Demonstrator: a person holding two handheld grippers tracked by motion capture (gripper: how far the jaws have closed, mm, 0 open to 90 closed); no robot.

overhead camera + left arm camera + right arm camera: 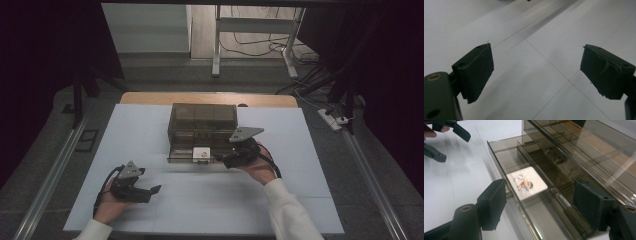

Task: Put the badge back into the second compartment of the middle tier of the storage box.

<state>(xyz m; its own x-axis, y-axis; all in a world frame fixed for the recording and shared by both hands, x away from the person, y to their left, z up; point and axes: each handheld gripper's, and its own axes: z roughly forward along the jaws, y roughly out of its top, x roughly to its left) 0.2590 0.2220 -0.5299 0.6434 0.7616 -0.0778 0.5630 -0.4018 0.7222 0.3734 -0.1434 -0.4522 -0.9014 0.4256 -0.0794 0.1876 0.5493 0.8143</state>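
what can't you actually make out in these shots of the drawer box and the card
- Card: its print is too blurred to read in the right gripper view, and too small in the high view.
- Drawer box: smoky walls hide the upper compartments' contents.
- Right claw: whether its pads press on the drawer front is unclear.

Print on white card (pixel 527 183) in drawer too blurry to read.

One smoked plastic drawer box (pixel 202 125), one printed white card (pixel 527 182), two claws, left (pixel 152 190) and right (pixel 221 158), one white mat (pixel 210 200)
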